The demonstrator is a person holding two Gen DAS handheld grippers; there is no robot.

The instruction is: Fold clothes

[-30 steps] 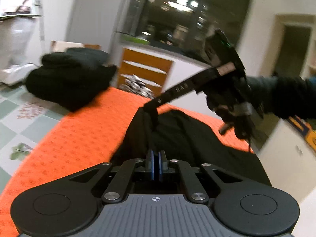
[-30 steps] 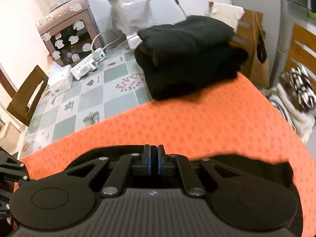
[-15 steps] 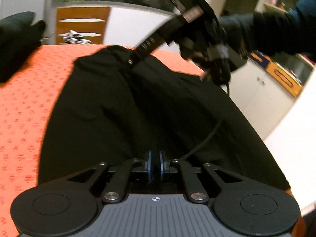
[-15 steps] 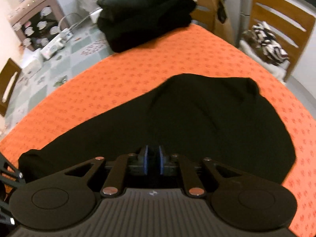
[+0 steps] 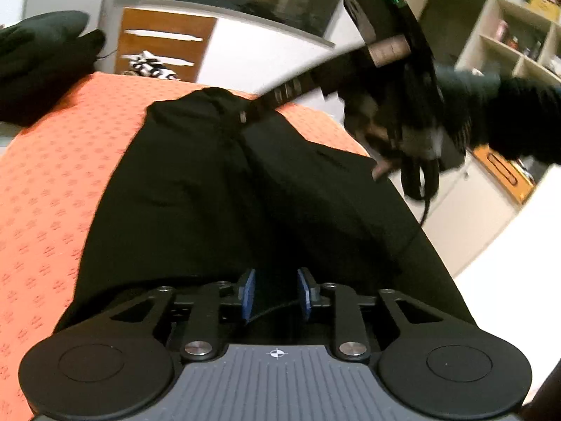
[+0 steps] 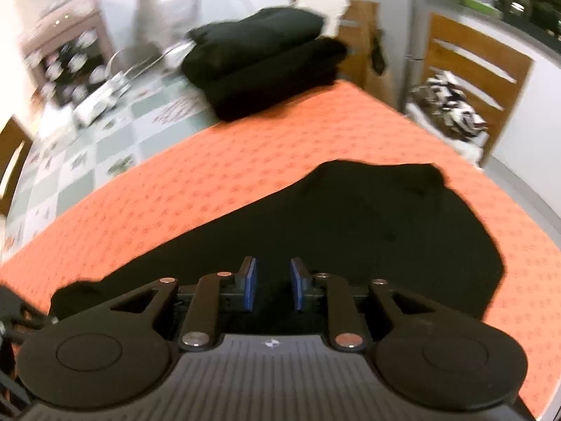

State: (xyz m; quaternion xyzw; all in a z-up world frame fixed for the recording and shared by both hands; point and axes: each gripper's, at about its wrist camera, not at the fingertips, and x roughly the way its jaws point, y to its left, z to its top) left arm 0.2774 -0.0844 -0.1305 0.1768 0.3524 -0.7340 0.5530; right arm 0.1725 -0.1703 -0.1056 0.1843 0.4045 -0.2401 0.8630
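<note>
A black garment lies spread on the orange cloth and also shows in the right wrist view. My left gripper is open low over the garment's near edge, blue pads apart. My right gripper is open over the garment's other edge. In the left wrist view the right gripper's body reaches in from the right, its tip at the garment's far corner.
A stack of folded black clothes sits beyond the orange cloth's far edge, and shows in the left wrist view. A wooden chair with patterned fabric stands at the right. Tiled tabletop with a power strip lies to the left.
Both grippers were shut on the garment and carried it down flat onto the orange cloth. Both have now opened and let it go.
</note>
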